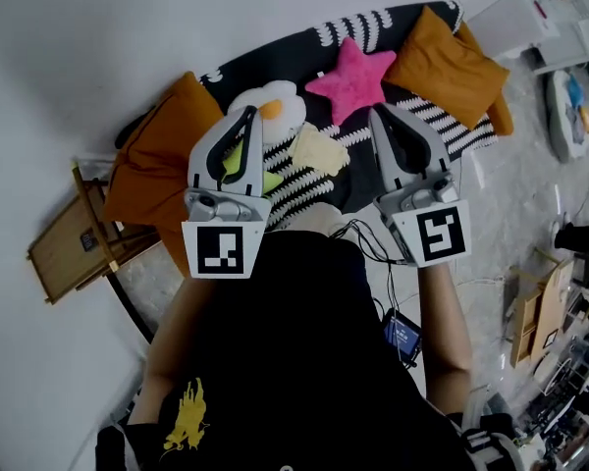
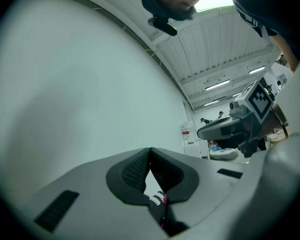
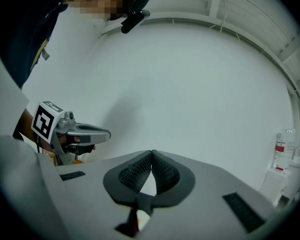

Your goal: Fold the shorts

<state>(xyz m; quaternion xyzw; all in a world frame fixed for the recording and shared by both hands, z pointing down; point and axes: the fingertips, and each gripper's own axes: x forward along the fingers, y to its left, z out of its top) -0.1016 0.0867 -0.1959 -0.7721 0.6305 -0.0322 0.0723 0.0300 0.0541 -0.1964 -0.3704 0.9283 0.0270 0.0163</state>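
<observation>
In front of your chest, you hold both grippers out side by side, pointing at a plain white wall. Your left gripper is closed all the way. Its two dark pads meet at the tips, and nothing is pinched there. Your right gripper is the same. Its pads sit tip to tip, with only the wall behind them. Low in the slot behind the left pads you can see a tiny bit of black, white and pink, too small to tell what it is. Below your grippers lies a black and white striped blanket. On it sits a pale yellow cloth (this looks like the shorts, but you can't be sure from up here). In the head view it shows between your two grippers, and neither one touches it. A pink star pillow lies just past it. A white duck toy is beside it on the left. Orange cushions sit at the two ends of the blanket. Your black shirt fills the bottom of the head view.
</observation>
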